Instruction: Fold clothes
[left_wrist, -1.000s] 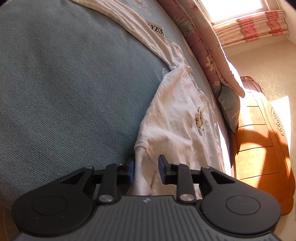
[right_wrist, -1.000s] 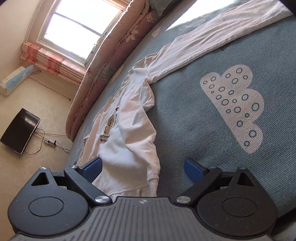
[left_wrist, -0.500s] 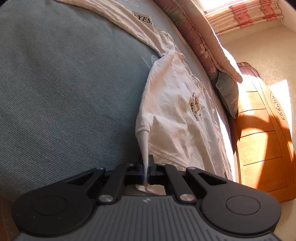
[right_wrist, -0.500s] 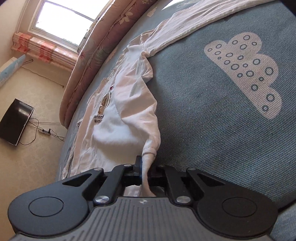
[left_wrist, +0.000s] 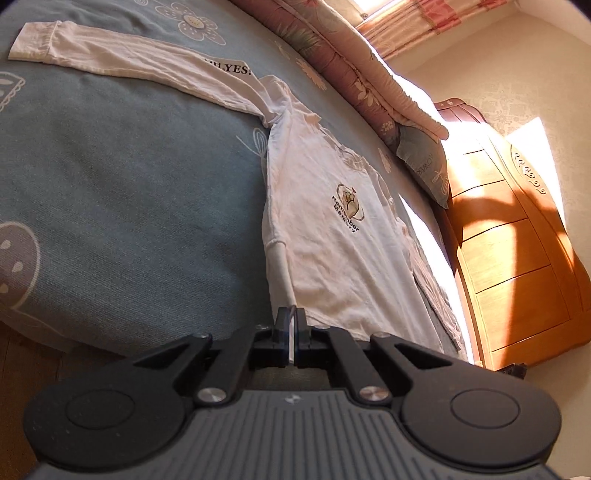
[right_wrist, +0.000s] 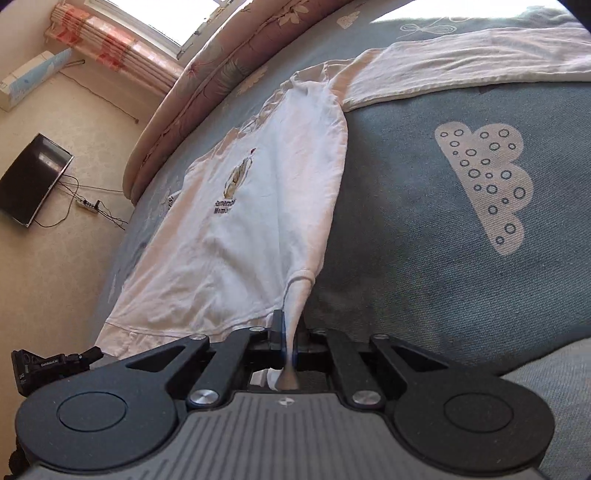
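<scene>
Item: white long-sleeved shirt (left_wrist: 332, 236), printed chest side up, lying on the blue-grey bedspread (left_wrist: 129, 177) beside the floral quilt (left_wrist: 343, 74). My left gripper (left_wrist: 291, 321) has its tongs pinched on a pulled-up hem corner; my right gripper (right_wrist: 290, 332) pinches the hem likewise, cloth bunched between its jaws.

One white long-sleeved cotton shirt (left_wrist: 325, 236) lies on one blue-grey patterned bedspread (left_wrist: 129, 192). One rolled pink floral quilt (left_wrist: 343, 74), one blue-grey pillow (left_wrist: 424, 162), one orange wooden headboard (left_wrist: 517, 258), one black flat screen (right_wrist: 33, 179), one white power strip (right_wrist: 88, 204).
</scene>
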